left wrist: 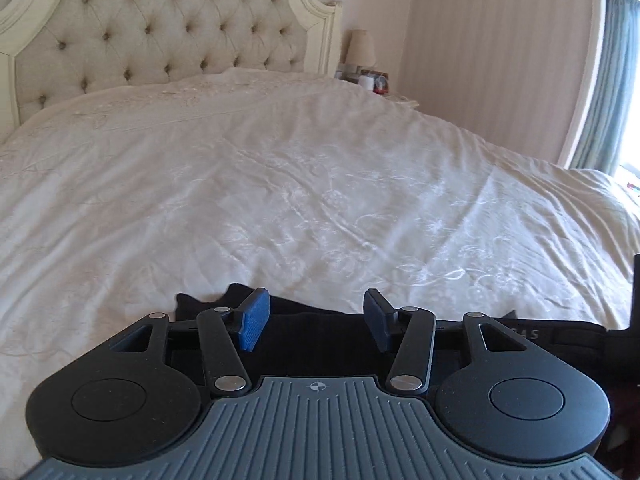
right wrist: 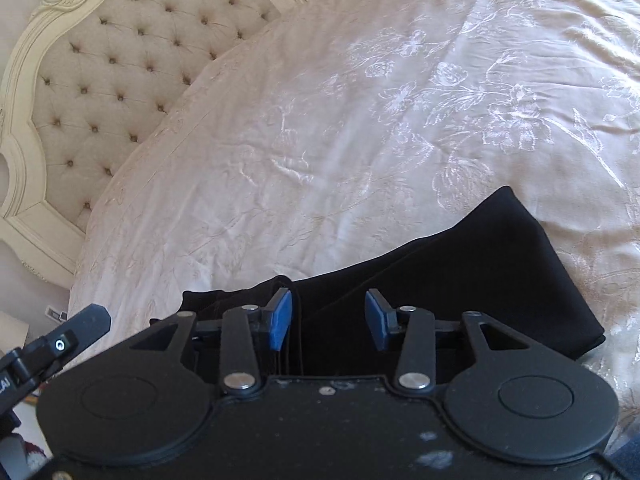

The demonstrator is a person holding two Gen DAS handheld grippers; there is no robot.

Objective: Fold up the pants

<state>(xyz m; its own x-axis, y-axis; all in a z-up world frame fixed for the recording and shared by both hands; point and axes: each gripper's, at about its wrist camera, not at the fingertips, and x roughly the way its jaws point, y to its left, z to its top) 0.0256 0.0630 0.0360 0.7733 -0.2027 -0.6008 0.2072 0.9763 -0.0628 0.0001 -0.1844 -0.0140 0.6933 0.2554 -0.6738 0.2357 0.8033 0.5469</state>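
Note:
Black pants (right wrist: 460, 280) lie on the white bedspread near the bed's front edge, stretching to the right in the right wrist view. In the left wrist view only a dark strip of the pants (left wrist: 312, 312) shows past the fingers. My left gripper (left wrist: 316, 320) is open with its blue pads apart, just above the pants' edge, holding nothing. My right gripper (right wrist: 328, 320) is open too, hovering over the pants with a fold ridge of cloth between its pads.
The white embroidered bedspread (left wrist: 280, 184) covers the bed. A tufted cream headboard (left wrist: 160, 28) stands at the back. A nightstand with a lamp (left wrist: 360, 48) and small items is at the far right. A curtained window (left wrist: 616, 80) is on the right.

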